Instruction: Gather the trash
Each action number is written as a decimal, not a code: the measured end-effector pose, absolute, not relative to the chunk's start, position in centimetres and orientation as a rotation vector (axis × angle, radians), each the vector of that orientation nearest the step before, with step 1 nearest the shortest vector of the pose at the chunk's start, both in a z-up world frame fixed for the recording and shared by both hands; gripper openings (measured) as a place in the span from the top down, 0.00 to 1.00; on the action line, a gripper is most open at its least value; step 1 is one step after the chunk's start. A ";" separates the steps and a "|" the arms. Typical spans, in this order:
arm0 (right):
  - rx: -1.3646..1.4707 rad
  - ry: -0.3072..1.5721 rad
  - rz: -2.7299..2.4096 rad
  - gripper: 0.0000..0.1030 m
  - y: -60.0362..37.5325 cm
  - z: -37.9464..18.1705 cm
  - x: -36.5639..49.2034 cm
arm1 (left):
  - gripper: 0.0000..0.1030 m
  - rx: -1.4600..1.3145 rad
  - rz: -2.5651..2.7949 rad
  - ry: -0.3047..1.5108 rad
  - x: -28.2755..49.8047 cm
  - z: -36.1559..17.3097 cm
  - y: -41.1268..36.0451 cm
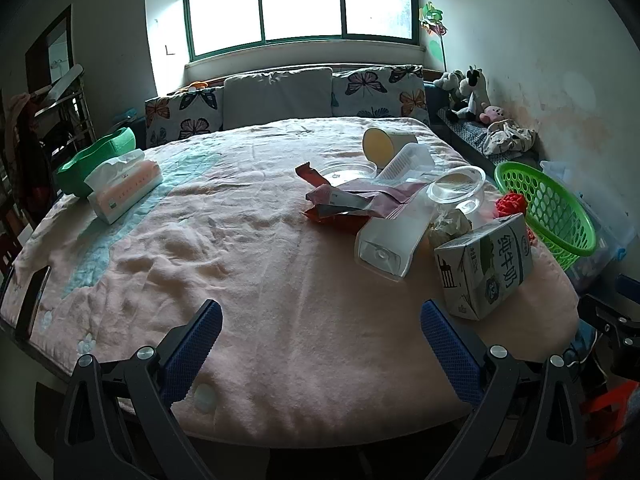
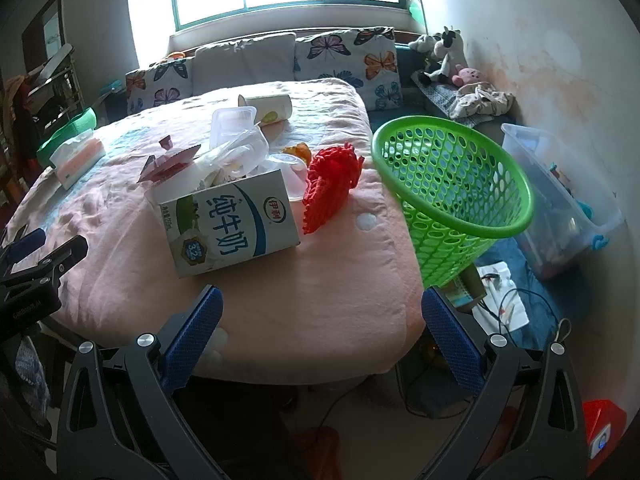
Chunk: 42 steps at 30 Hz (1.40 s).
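Left gripper (image 1: 320, 340) spread wide, empty, above pink blanket (image 1: 240, 260). Right gripper (image 2: 322, 328) spread wide, empty, near table edge. Milk carton (image 2: 232, 224) lies among wrappers, plastic tubs, beside red net (image 2: 332, 184). Green basket (image 2: 452, 184) tilted at table's right edge.

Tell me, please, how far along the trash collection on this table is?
Nothing looks done yet: the green basket shows no trash inside. Nothing is in hand either; the left claw and right claw are both open and empty above the pink cloth. Everything is left: the milk carton, the red net, the snack wrappers and the clear plastic containers.
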State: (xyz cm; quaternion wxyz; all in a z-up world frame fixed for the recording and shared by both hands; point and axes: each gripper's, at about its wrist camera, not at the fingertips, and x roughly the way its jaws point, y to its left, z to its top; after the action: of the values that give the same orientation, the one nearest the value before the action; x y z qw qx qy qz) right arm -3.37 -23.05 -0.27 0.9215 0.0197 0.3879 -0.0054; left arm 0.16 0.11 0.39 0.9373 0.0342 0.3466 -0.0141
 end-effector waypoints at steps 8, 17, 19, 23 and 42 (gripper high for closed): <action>0.042 0.793 -0.010 0.04 -23.2 0.0 -3.4 | 0.07 0.070 -0.026 0.711 0.0 0.6 0.0; 0.045 0.792 -0.009 0.04 -23.3 0.0 -3.4 | 0.07 0.071 -0.028 0.708 0.1 0.9 -0.1; 0.045 0.792 -0.008 0.04 -23.3 0.0 -3.4 | 0.07 0.071 -0.025 0.707 0.0 0.7 0.0; 0.045 0.792 -0.008 0.04 -23.3 0.0 -3.4 | 0.07 0.068 -0.024 0.707 0.1 0.7 0.0; 0.048 0.796 0.001 0.04 -23.3 -0.2 -3.2 | 0.07 0.069 -0.023 0.712 0.5 0.5 0.2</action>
State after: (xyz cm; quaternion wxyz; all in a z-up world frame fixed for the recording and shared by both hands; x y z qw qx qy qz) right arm -3.22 -23.34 -0.19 0.9215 0.0234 0.3877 0.0006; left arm 0.51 0.18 0.51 0.9366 0.0338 0.3487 -0.0113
